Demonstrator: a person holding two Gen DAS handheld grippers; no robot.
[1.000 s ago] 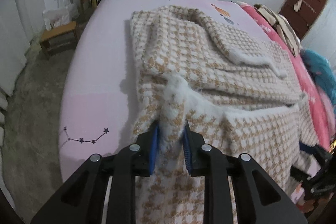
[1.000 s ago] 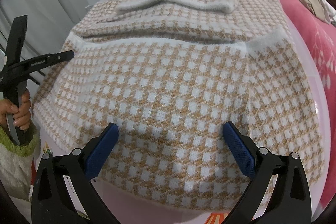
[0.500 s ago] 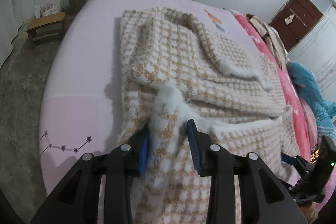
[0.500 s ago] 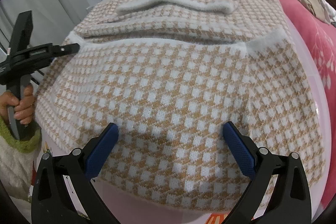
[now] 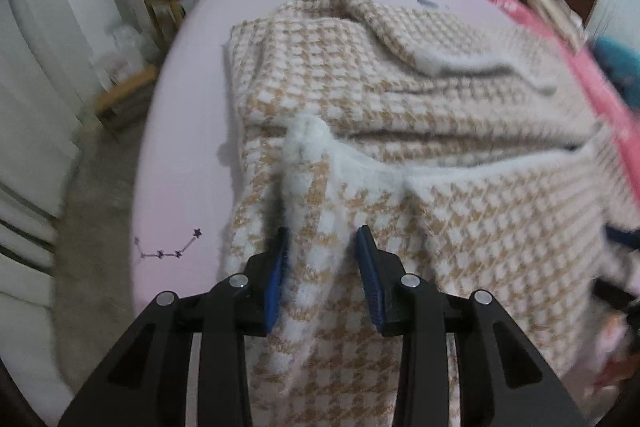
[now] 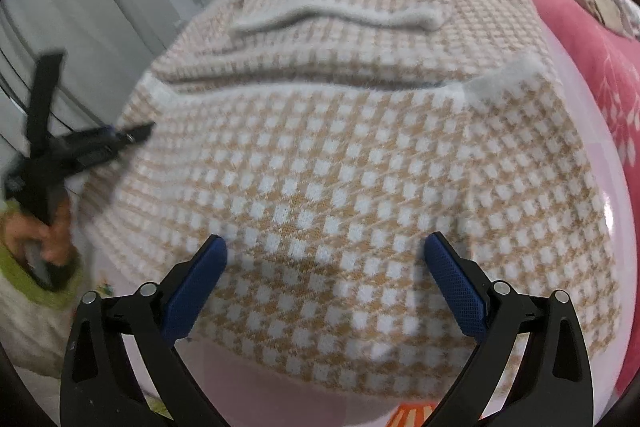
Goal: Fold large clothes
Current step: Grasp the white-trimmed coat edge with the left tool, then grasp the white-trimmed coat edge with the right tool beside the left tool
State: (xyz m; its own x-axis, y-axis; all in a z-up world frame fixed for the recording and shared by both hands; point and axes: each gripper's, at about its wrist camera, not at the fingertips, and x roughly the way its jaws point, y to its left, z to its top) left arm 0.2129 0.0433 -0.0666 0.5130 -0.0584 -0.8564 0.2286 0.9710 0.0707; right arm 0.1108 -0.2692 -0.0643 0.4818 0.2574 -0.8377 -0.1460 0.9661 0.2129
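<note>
The sweater (image 6: 352,163), a tan-and-white check knit, lies spread on the pink bed (image 5: 192,131), and the fold looks partly made. A sleeve with its fluffy white cuff (image 6: 340,17) lies folded across the sweater's far half, and the near half is turned up so its white hem (image 5: 480,171) runs across the sweater's middle.

The left gripper (image 5: 323,259) is parted at the sweater's left edge, with a ridge of knit loose between its pads, not pinched. The right gripper (image 6: 326,263) is spread wide above the sweater's near edge, holding nothing.

Judging by this, 1 more fold and some smoothing remain.
</note>
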